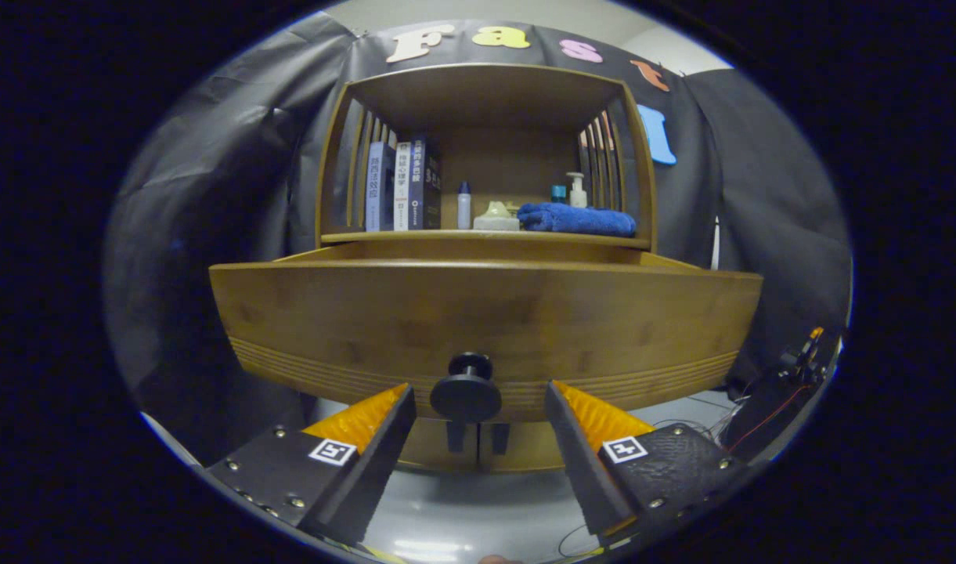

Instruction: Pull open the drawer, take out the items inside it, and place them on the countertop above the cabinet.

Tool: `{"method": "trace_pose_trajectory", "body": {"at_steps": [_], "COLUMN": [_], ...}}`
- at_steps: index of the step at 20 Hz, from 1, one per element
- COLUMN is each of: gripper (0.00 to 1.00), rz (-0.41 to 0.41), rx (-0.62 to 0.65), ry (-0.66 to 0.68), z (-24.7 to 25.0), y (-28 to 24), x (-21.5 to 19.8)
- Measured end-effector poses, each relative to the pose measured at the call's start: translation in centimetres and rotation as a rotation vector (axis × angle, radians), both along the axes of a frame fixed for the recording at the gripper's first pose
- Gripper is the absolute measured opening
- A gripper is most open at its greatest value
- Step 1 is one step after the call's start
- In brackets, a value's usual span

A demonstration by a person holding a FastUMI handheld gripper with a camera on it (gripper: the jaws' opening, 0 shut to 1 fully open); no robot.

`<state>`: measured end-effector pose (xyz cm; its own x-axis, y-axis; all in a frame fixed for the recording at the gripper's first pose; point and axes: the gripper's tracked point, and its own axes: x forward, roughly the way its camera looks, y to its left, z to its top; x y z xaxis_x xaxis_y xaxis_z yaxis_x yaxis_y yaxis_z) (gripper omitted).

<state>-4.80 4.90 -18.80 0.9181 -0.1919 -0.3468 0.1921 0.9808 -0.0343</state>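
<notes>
Books (403, 188), bottles (463, 205) and blue towel (576, 219) on shelf.

Black cloth wall (211, 196), prob. grey floor (478, 501).

Brown wooden drawer (485, 321), black knob (466, 392), blue folded towel (578, 218), white bottle (464, 205)

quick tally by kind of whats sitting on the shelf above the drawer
books: 3
bottles: 3, a small white bottle, a teal-capped bottle, a pump bottle
blue towel: 1
pale soap dish: 1
total: 8
</notes>
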Motion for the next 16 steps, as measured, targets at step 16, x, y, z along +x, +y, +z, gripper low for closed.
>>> {"method": "trace_pose_trajectory", "body": {"at_steps": [16], "gripper": [0.99], "rz": [-0.051], "rx": [0.011], "ry": [-0.037], "z": [-0.3], "y": [-0.9], "x": [4.8]}}
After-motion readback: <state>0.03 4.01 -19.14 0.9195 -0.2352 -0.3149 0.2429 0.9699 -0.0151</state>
